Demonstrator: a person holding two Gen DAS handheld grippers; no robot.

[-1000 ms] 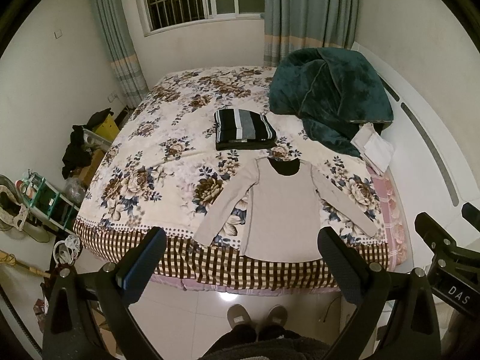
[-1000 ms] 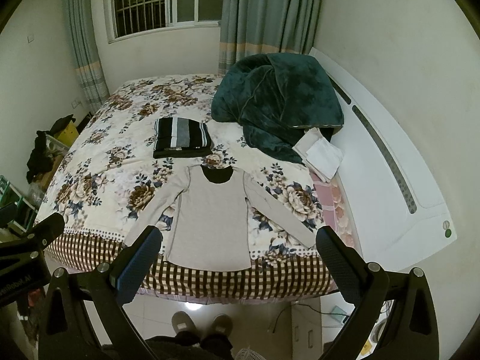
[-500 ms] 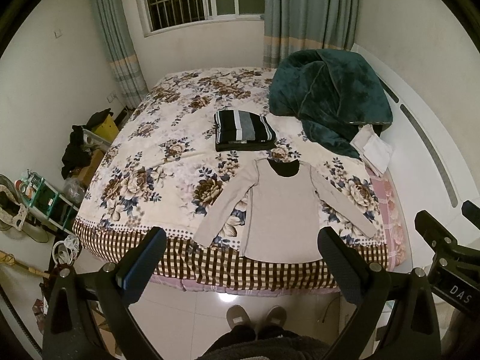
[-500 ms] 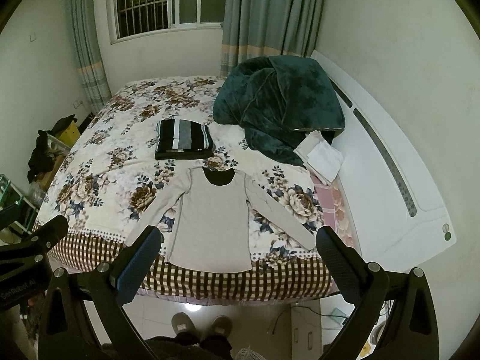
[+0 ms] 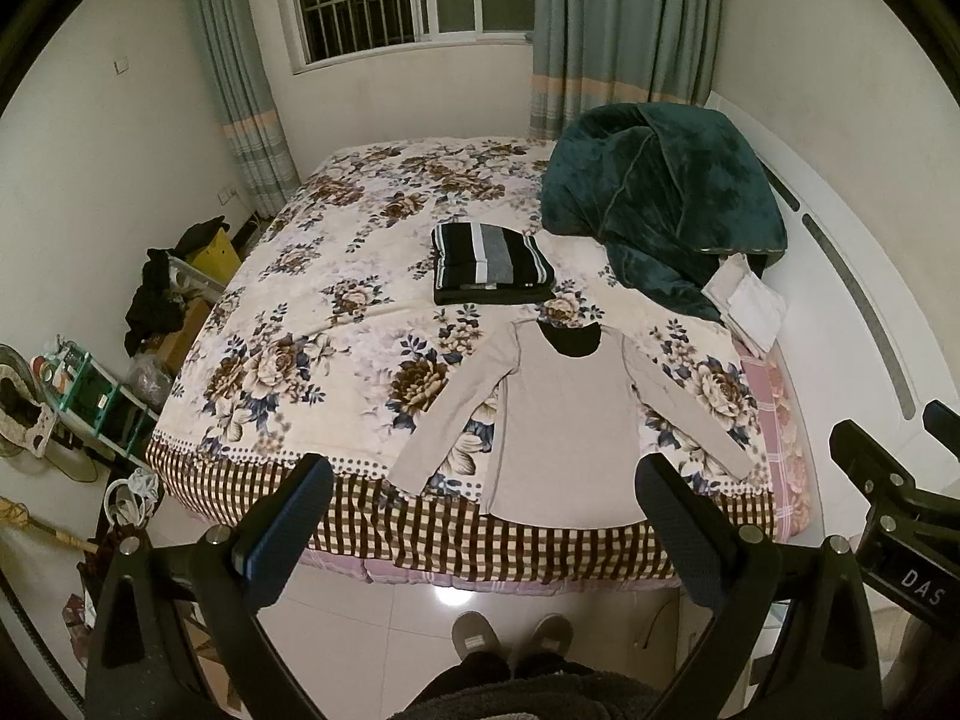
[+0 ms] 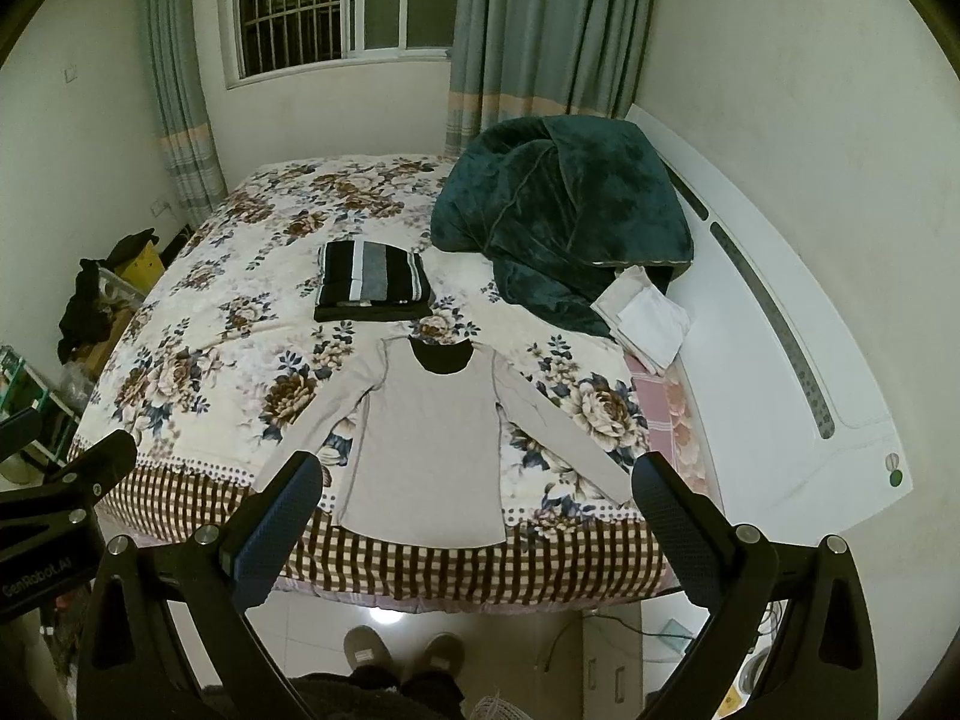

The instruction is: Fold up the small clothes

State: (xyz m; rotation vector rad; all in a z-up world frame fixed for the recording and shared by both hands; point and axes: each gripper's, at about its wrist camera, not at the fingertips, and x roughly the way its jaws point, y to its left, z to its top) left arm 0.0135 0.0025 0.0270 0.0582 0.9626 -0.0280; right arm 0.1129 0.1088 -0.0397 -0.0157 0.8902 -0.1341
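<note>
A beige long-sleeved top [image 5: 564,420] lies flat, face up, sleeves spread, at the near edge of the floral bed [image 5: 336,312]; it also shows in the right wrist view [image 6: 426,438]. A folded black, grey and white striped garment [image 5: 489,264] lies behind it, also in the right wrist view [image 6: 372,279]. My left gripper [image 5: 483,480] is open and empty, held high above the floor in front of the bed. My right gripper [image 6: 474,480] is open and empty at the same height, to the right of the left one.
A dark green blanket [image 5: 660,198] is heaped at the bed's right, with folded white cloth [image 5: 747,300] beside it. A white headboard [image 6: 780,324] runs along the right. Clutter and a shelf [image 5: 90,396] stand left of the bed. The person's slippers [image 5: 510,636] are on the tiled floor.
Both views have shifted very slightly; the bed and clothes look a touch closer. Nothing on the bed has moved, and both grippers stay open.
</note>
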